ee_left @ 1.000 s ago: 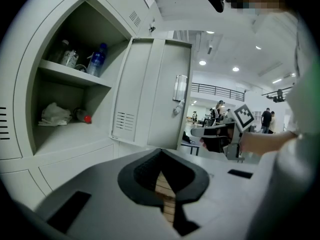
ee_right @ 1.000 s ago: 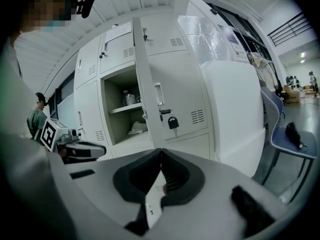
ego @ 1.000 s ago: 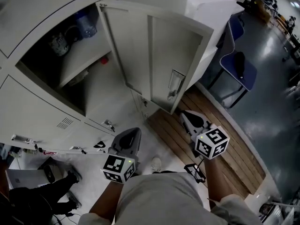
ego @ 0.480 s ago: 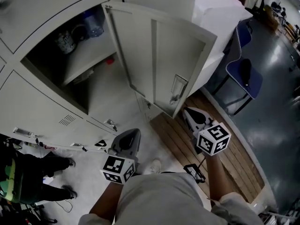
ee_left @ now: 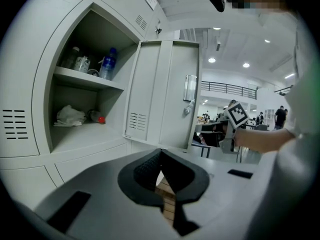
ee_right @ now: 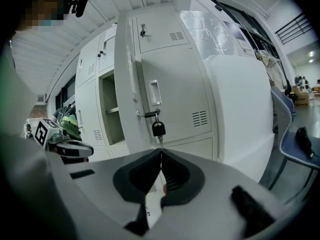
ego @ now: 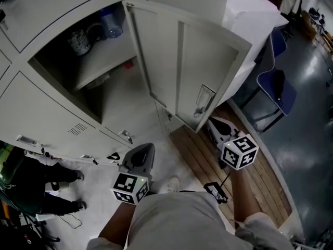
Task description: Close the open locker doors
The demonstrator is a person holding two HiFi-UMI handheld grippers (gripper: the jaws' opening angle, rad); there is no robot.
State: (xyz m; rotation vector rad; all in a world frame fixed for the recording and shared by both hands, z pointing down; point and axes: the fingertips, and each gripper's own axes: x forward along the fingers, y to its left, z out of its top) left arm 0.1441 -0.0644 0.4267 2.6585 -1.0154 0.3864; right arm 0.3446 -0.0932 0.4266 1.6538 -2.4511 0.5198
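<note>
- Extending both bare forearms forward from the torso at the bottom of the head view, each hand gripping one tool at about waist height.
- Pointing the grey left gripper [ego: 144, 151] up and ahead toward the closed lower lockers, marker cube nearest the body, forearm angled slightly inward.
- Pressing its jaws together, tips meeting, with nothing between them.
- Reaching farther out and to the right with the white-bodied right gripper [ego: 214, 125], over the brown wooden slatted platform [ego: 195, 152], tips aiming at the lower free corner of the door.
- Pressing those jaws together as well, empty.
- Hovering near that corner, with a gap to the door's edge showing in the left gripper view.
- Facing the tall white metal locker door [ego: 192, 69], swung wide open on its hinge at the compartment's right side, inner face and latch turned toward the head camera.
- Looking past it into the open compartment, with a clear plastic bottle with a blue cap [ego: 113, 24] standing on the white inner shelf [ego: 99, 61], and a crumpled white cloth [ee_left: 70, 115] lying on the compartment floor below.
- Catching, in the right gripper view, a black padlock [ee_right: 158, 128] hanging on a closed neighbouring door.
- Glimpsing a blue chair [ego: 273, 82] far right on the grey floor, and another person's dark-trousered legs [ego: 36, 184] far left.
</note>
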